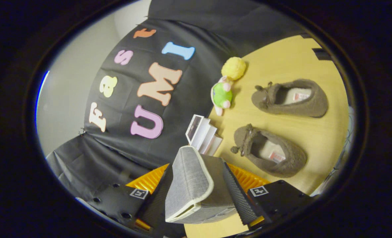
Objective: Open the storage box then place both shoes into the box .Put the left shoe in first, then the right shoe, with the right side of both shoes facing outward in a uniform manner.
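Note:
My gripper (196, 198) is rolled sideways, so the wooden table (315, 132) stands tilted. Both fingers press on the grey fabric lid (189, 178) of the storage box, which has a pale trim; the lid is lifted and fills the gap between the fingers. Two brown fluffy shoes lie on the table beyond the fingers, openings showing pale lining. The nearer shoe (268, 150) is just past the lid. The farther shoe (290, 97) lies beyond it, roughly parallel. The box body is hidden behind the lid and fingers.
A green and pink plush toy (221, 95) with a yellow pompom (233, 68) lies by the black cloth wall. A small stack of white cards or frames (202, 134) leans near the lid's far end. Bare wood lies around the shoes.

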Available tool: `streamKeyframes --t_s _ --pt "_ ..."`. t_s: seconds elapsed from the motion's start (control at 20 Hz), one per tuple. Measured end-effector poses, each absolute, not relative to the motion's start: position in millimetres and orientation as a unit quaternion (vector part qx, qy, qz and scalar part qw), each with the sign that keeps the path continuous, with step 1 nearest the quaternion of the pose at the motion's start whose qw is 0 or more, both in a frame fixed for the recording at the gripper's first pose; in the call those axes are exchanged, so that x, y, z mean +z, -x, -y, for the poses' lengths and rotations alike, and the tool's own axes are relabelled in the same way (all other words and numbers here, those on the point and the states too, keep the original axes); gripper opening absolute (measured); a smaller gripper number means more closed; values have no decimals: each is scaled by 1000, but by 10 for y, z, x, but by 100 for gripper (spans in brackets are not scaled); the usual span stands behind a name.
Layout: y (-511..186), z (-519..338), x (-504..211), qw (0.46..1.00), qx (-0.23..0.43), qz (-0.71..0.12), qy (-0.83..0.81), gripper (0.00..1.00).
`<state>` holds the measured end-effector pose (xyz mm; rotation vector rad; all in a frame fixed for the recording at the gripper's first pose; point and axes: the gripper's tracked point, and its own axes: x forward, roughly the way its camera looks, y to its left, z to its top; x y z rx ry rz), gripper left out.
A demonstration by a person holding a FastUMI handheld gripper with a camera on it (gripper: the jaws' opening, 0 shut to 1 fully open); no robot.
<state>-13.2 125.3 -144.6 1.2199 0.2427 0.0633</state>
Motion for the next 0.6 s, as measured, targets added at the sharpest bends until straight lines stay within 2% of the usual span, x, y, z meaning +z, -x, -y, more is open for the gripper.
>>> streamKeyframes --t_s 0.2,0.5,0.6 --pt "76 -1400 -1636 783 34 -144 -605 94" --pt "9 -1608 -1606 736 70 -142 -658 93" --pt "-37 -1656 -1561 725 74 -137 -671 84"
